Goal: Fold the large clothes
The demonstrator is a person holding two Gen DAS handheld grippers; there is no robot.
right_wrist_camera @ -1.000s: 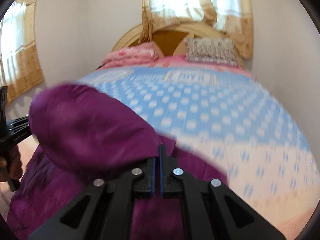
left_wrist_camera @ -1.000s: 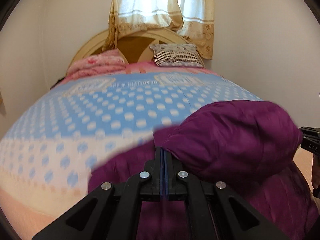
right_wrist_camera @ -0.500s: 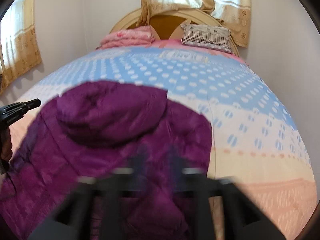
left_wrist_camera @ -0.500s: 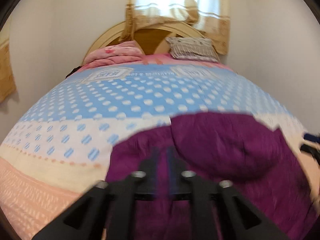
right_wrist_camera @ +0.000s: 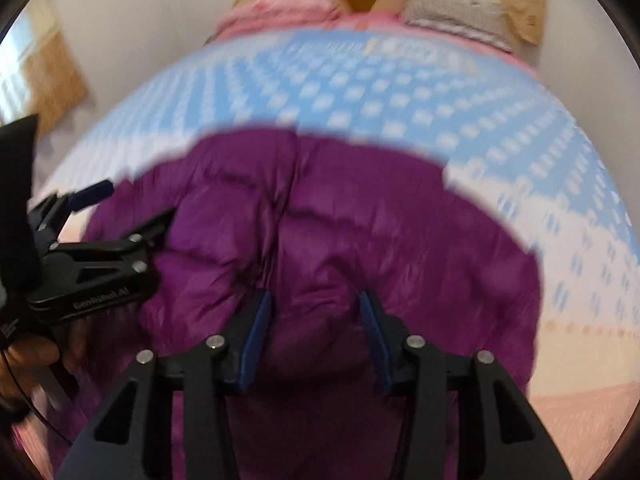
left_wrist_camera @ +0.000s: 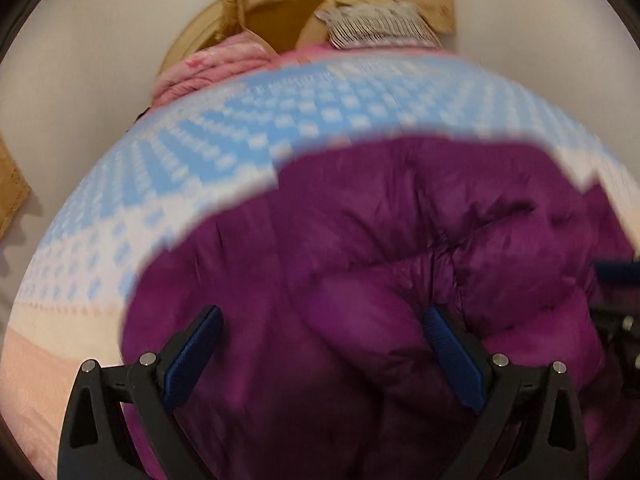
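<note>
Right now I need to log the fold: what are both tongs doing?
Left tongs: wide, still opening, over the purple jacket, gripping nothing.
Right tongs: closing over the jacket, not pinching.

L gripper (left_wrist_camera: 320,344) fingers opening over purple jacket (left_wrist_camera: 400,220) on bed (left_wrist_camera: 280,120).

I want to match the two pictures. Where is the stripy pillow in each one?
Left wrist: pillow at top, right of centre, against the headboard.
Right wrist: pillow at top right, blurred.
Shared landmark: the folded pink blanket to its left.
</note>
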